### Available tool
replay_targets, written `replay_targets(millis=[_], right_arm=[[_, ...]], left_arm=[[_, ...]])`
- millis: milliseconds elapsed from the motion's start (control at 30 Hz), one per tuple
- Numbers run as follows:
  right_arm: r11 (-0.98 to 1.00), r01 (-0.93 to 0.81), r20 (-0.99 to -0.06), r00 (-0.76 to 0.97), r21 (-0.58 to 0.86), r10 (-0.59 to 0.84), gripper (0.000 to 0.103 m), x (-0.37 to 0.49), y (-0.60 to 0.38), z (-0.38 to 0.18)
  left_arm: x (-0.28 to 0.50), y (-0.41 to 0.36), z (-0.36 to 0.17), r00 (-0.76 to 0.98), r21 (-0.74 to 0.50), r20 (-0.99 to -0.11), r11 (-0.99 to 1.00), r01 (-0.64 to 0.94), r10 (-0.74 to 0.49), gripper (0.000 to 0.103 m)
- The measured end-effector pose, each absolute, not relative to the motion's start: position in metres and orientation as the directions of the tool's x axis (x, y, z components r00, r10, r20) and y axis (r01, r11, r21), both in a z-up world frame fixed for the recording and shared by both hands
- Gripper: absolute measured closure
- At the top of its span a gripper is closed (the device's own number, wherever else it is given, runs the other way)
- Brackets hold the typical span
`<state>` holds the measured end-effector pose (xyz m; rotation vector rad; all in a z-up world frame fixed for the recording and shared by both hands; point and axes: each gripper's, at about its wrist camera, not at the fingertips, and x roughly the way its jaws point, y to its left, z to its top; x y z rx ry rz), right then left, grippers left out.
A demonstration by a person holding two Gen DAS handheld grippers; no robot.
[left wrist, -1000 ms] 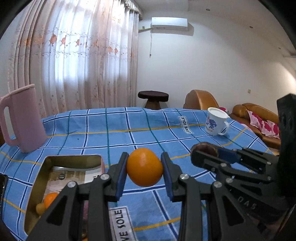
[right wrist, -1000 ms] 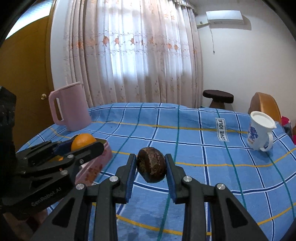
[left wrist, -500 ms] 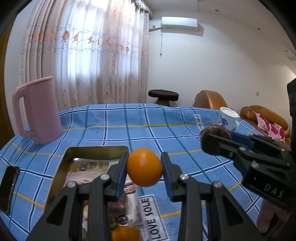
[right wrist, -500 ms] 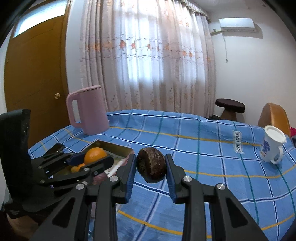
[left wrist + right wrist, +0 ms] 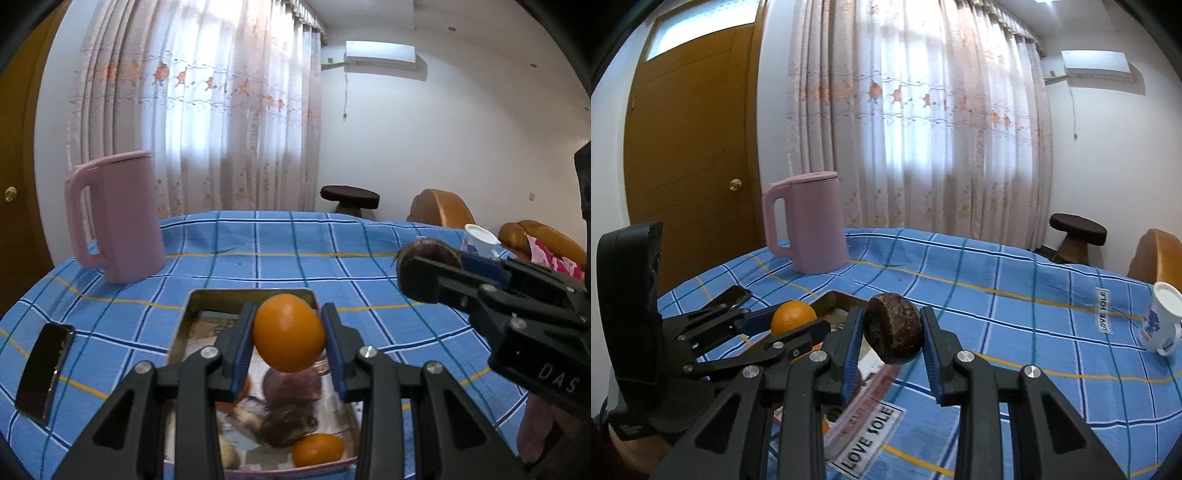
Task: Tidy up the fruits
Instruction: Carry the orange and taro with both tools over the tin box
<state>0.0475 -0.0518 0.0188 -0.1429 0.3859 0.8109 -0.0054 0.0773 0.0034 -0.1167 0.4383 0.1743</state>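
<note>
The left gripper (image 5: 289,341) gripped an orange (image 5: 289,332) above the metal tin (image 5: 192,306). Beside the tin, the right gripper (image 5: 893,330) gripped a dark brown fruit (image 5: 894,328).

From my feed, bright floral curtains (image 5: 923,129) glow behind the blue checked table (image 5: 1015,295), wooden door (image 5: 690,147) left of them, AC unit (image 5: 380,57) and stool (image 5: 349,197) right.
</note>
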Motion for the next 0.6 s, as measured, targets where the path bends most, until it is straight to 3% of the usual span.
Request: replay_targets(millis=[600], right_arm=[[0.607, -0.795, -0.425, 0.550, -0.004, 0.719, 0.070, 0.033, 0.007, 0.007]], left_arm=[[-0.028, 0.127, -0.014, 0.859, -0.089, -0.475, 0.961, -0.262, 0.191, 0.066]])
